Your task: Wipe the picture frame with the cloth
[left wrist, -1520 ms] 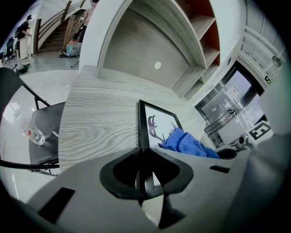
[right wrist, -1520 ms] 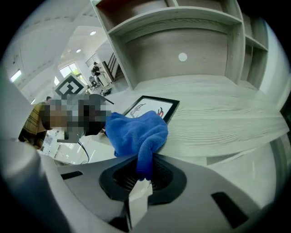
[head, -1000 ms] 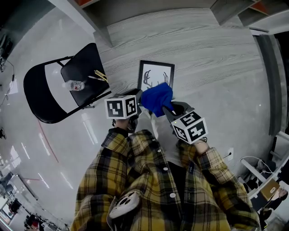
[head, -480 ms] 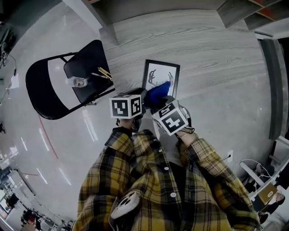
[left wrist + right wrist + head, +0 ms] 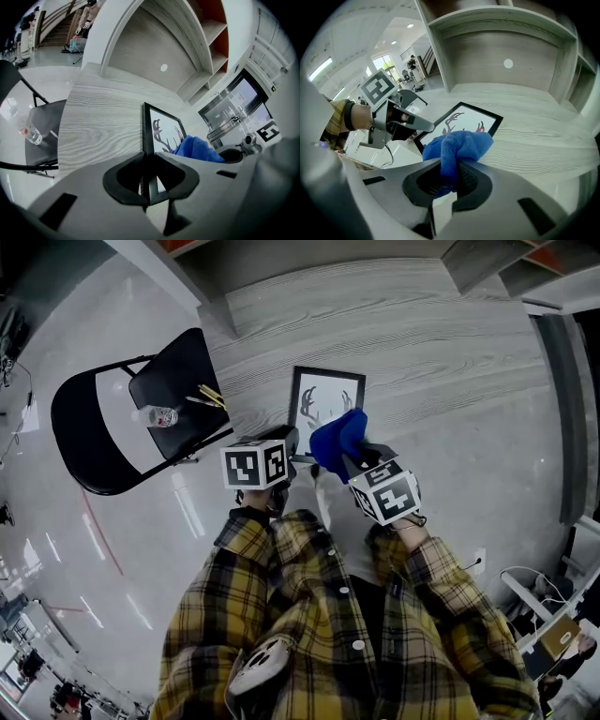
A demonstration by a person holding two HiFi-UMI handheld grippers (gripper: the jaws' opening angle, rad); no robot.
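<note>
Grey wood-grain table (image 5: 441,352), picture centre: one picture frame (image 5: 325,395) (antler print), near edge pinched by the left gripper (image 5: 147,180). One blue cloth (image 5: 459,143), clamped in the right gripper (image 5: 449,178), at the frame's lower right.

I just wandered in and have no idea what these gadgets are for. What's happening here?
A person in a plaid shirt holds a claw tool in each hand. The left claw is clamped on the near edge of a black picture frame on a grey wooden surface. The right claw grips a bunched blue cloth, held at the frame's glass for wiping. Whether it touches the glass can't be told.
</note>
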